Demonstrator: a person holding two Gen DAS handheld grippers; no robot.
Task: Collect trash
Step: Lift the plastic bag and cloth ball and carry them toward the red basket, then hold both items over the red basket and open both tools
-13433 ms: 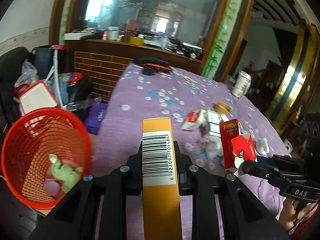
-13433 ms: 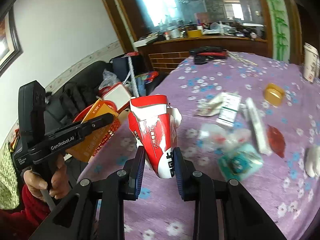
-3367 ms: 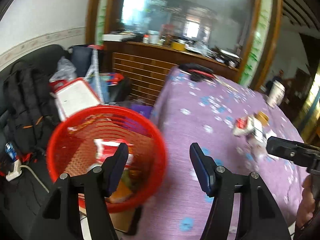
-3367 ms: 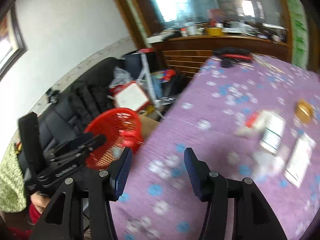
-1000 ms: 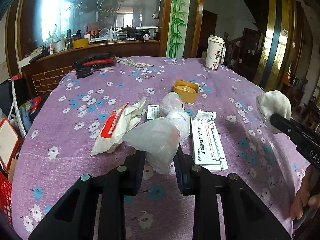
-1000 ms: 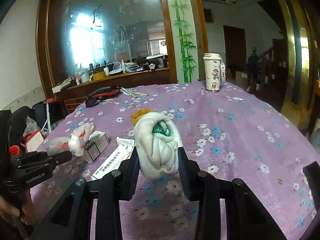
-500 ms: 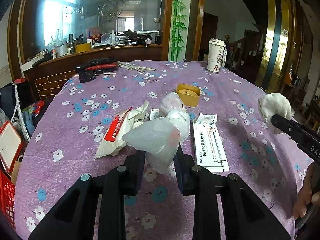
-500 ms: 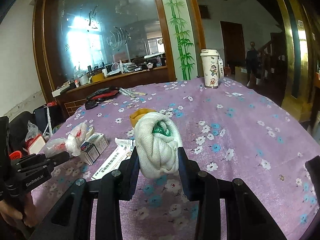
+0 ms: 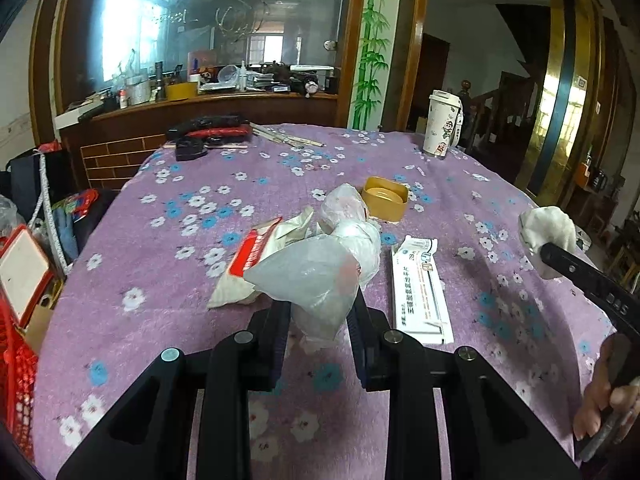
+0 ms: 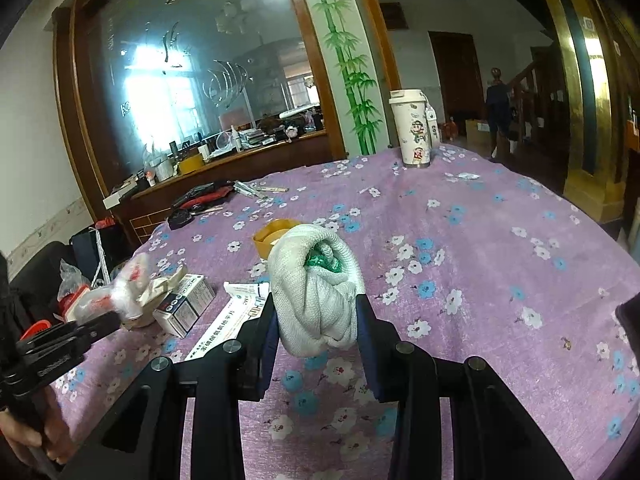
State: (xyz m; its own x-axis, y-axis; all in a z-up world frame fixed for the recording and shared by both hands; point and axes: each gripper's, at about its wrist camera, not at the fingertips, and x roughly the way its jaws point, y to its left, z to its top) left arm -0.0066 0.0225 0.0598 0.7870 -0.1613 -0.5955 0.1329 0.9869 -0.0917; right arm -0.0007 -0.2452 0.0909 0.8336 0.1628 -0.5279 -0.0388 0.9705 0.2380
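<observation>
While the round table point(image 9: 160, 312) under its purple flowered cloth carries scattered litter, the left gripper point(image 9: 318, 320) is clamped on a crumpled clear plastic bag point(image 9: 316, 272), lifted just above the cloth at the centre of the left wrist view. At one o'clock from the bag lies a long white printed box point(image 9: 420, 288), flat on the cloth; at eleven o'clock lies a torn red-and-white paper packet point(image 9: 256, 256); at twelve o'clock sits a squat yellow plastic tub point(image 9: 385, 198). The right gripper point(image 10: 316, 336) is clamped on a bundled white knitted cloth point(image 10: 316, 292) with something green tucked inside, held above the table. A small white-and-blue carton point(image 10: 184, 310) lies at nine o'clock from it. A tall white lidded cup point(image 10: 412, 132) stands at the far edge.
</observation>
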